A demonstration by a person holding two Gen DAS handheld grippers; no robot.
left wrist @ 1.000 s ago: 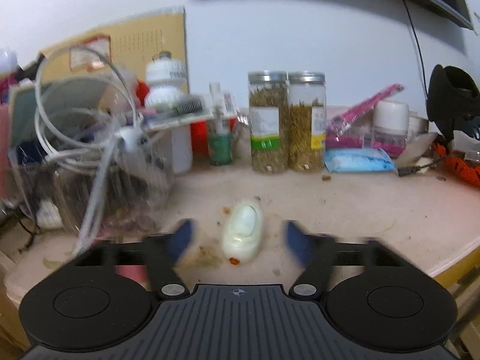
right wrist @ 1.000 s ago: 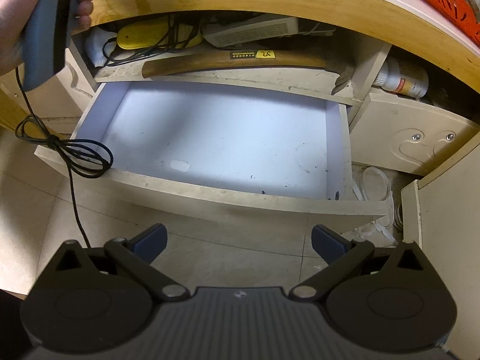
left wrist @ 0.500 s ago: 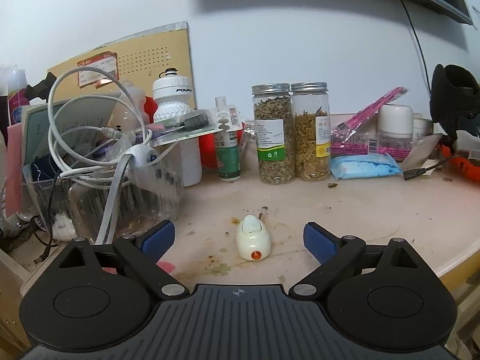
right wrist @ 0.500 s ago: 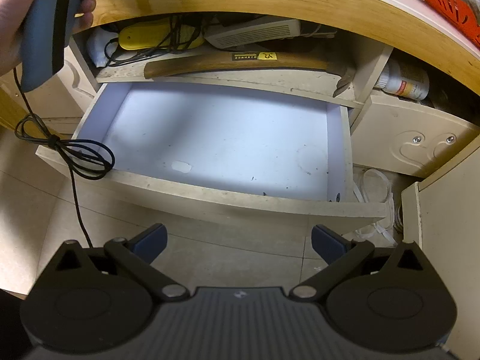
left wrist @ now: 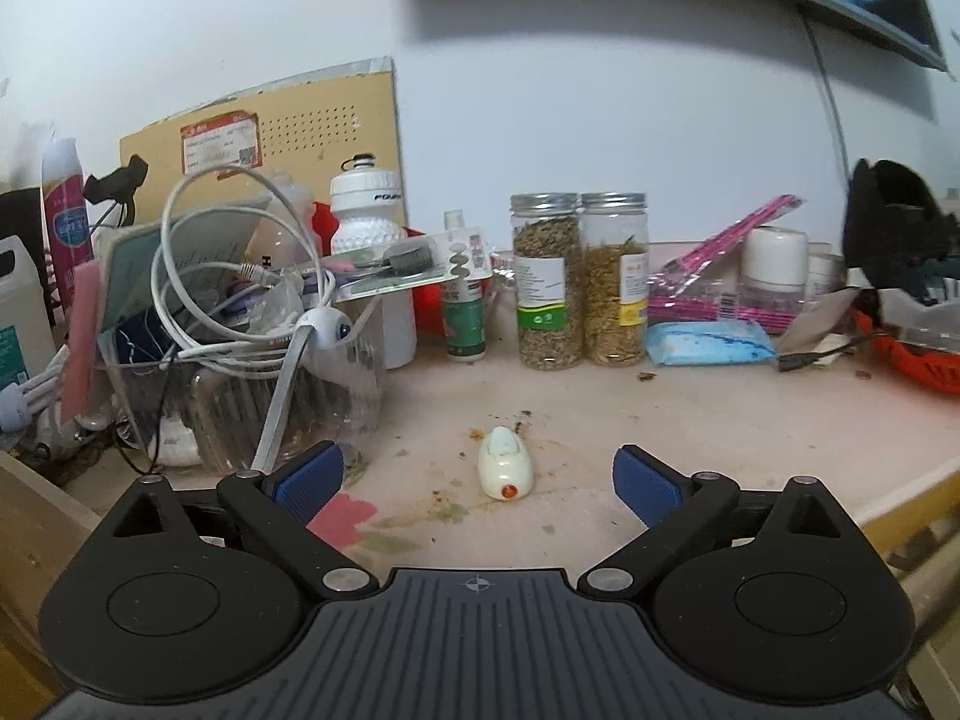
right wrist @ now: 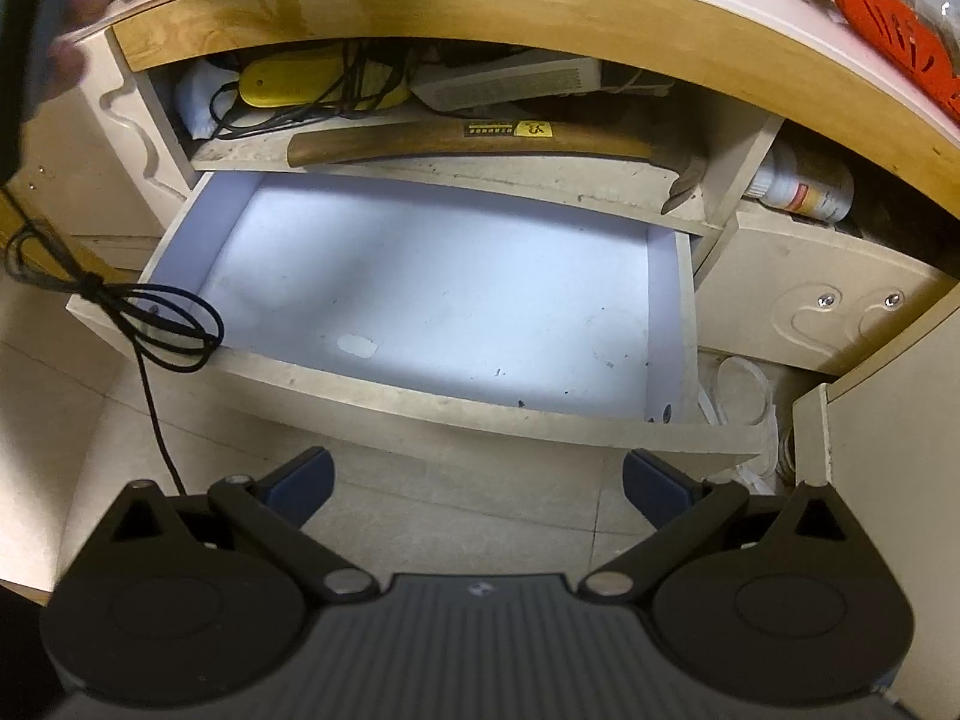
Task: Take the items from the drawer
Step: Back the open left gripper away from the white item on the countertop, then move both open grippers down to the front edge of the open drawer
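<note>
While both spread — one white item (left wrist: pixel 505 463), two jars (left wrist: pixel 579 282), one drawer (right wrist: pixel 444 306).

Drawer (right wrist: pixel 420 300) floor was smooth, pale, semi-glossy laminate w/ scuffs; its front edge raw, matt board. Hammer (right wrist: pixel 480 141) handle above was varnished wood. Desk top (left wrist: pixel 720 432) looked matt, stained. Small white item (left wrist: pixel 504 465) was glossy plastic. Far jars (left wrist: pixel 579 282) were clear w/ metal lids. Left-side cable (left wrist: pixel 198 276) was smooth white plastic.
</note>
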